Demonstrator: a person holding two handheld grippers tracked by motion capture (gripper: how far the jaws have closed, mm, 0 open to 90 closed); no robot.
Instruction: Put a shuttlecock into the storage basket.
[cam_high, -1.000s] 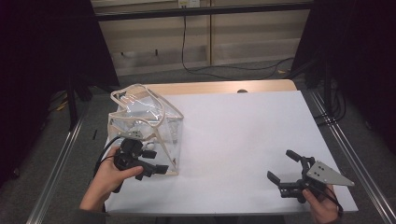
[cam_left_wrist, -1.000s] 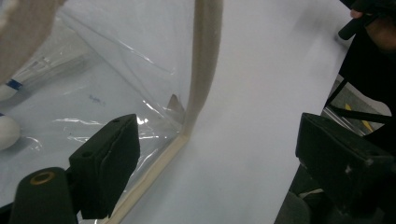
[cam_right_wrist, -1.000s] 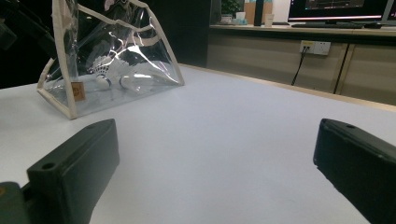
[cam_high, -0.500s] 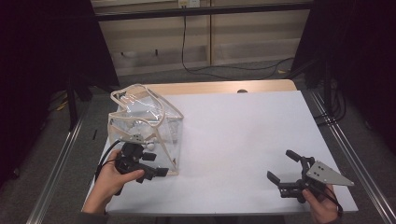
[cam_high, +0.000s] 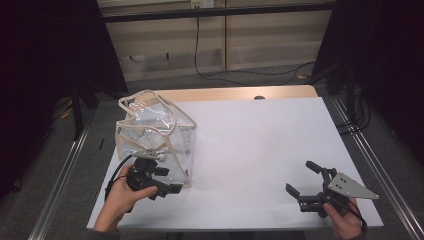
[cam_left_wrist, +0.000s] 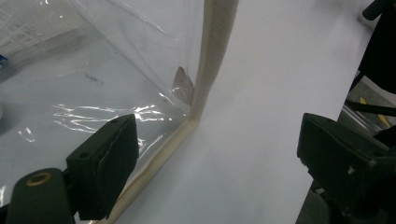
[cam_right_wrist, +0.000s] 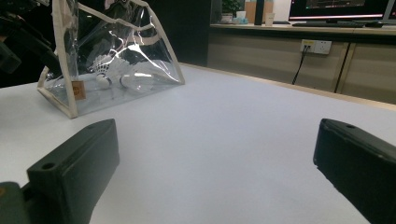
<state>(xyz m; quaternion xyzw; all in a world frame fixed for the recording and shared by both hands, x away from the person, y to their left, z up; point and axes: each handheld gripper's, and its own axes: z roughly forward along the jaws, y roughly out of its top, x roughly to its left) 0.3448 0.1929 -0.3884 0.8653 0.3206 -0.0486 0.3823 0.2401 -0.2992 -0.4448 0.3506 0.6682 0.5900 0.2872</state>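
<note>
A clear plastic bag (cam_high: 152, 132) with beige trim stands on the left of the white table (cam_high: 260, 140). White shuttlecocks (cam_right_wrist: 105, 70) lie inside it. My left gripper (cam_high: 170, 180) lies at the bag's near bottom corner, jaws open. In the left gripper view the beige corner seam (cam_left_wrist: 210, 70) rises between the open jaws of the left gripper (cam_left_wrist: 217, 135), and neither pad presses on it. My right gripper (cam_high: 300, 176) rests near the table's front right, open with nothing in it. From the right gripper (cam_right_wrist: 215, 140) the bag (cam_right_wrist: 112, 60) stands far off at the upper left.
Metal frame rails (cam_high: 367, 155) run along both sides of the table. A bare wooden strip (cam_high: 235, 94) edges its far side. A black cable (cam_high: 200, 60) lies on the floor beyond. A counter with a wall socket (cam_right_wrist: 315, 45) stands behind.
My left hand has drawn its gripper slightly toward the table's near edge along the bag's front. The right gripper and the bag have not moved.
</note>
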